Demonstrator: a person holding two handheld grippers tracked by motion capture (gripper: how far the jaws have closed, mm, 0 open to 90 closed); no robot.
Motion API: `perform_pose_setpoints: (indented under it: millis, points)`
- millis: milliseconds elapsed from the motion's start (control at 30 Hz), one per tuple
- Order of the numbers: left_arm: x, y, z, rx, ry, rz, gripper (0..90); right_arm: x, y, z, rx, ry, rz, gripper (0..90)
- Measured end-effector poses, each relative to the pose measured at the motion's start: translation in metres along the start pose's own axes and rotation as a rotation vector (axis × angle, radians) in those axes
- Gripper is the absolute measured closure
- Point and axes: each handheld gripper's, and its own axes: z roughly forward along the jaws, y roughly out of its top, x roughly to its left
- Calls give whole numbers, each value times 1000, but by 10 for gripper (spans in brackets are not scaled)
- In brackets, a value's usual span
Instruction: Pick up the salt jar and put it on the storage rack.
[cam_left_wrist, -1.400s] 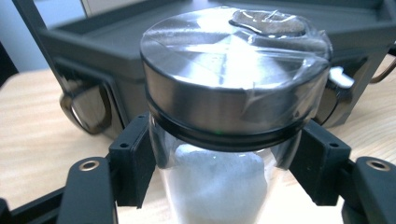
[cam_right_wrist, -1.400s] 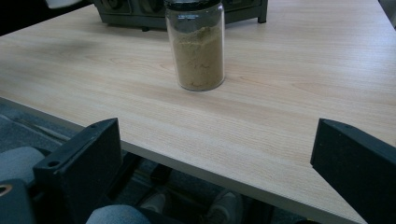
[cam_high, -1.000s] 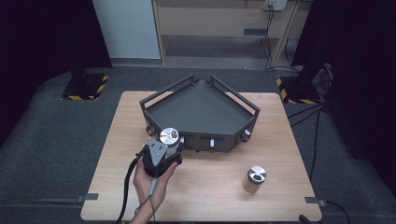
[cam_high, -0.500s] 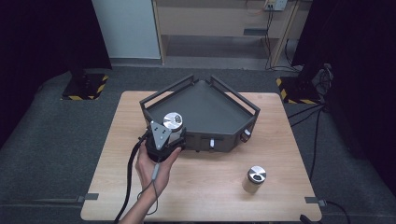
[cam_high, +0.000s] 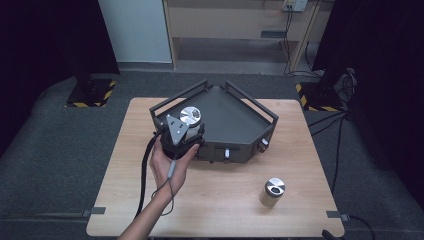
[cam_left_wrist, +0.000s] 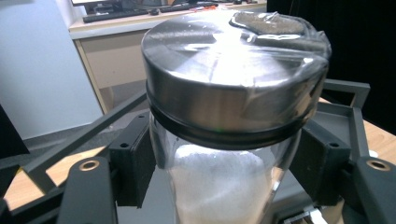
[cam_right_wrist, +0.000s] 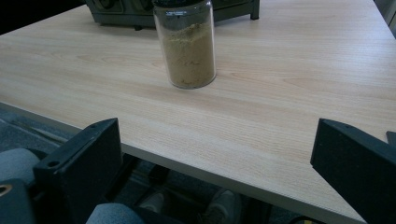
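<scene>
Left gripper (cam_high: 186, 131) clamps glass jar (cam_left_wrist: 224, 140), steel lid; right gripper (cam_right_wrist: 215, 186) gapes, apparently empty.

Left forearm (cam_high: 150, 212) enters from bottom, extended forward. Left hand (cam_high: 170, 162) grips left tongs (cam_high: 187, 127) from below, grey plate on top, cable trailing back along arm. Jaws closed on jar (cam_left_wrist: 233, 121), pads (cam_left_wrist: 133, 161) pressing glass below lid. Right tongs (cam_right_wrist: 215, 163): jaws spread wide, empty, low at worktop (cam_right_wrist: 289, 107) edge.
</scene>
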Motion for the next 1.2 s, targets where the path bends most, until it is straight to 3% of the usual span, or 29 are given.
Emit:
perform_pose_setpoints:
  millis: [533,1200]
  points:
    - [7,26,56,11,22,13,304,-3,-1,-1,0,-8,22,25]
    - [15,31,123,47,48,7,304,-8,-3,-2,-3,-23,38,26]
